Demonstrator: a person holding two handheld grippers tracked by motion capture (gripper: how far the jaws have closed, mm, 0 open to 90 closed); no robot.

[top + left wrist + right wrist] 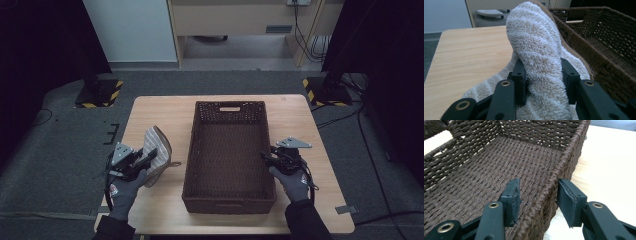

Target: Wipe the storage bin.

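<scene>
The woven basket (229, 156) stands in the middle of the wooden table (165, 107), its inside bare. Its right long wall runs up between the jaws of the right gripper (537, 197), one jaw inside the basket and one outside; the jaws are released, with a gap on both sides of the rim. The striped slipper (536, 55) lies just left of the basket, its fleecy insole standing up between the jaws of the left gripper (543, 75), which are clenched on it.
</scene>
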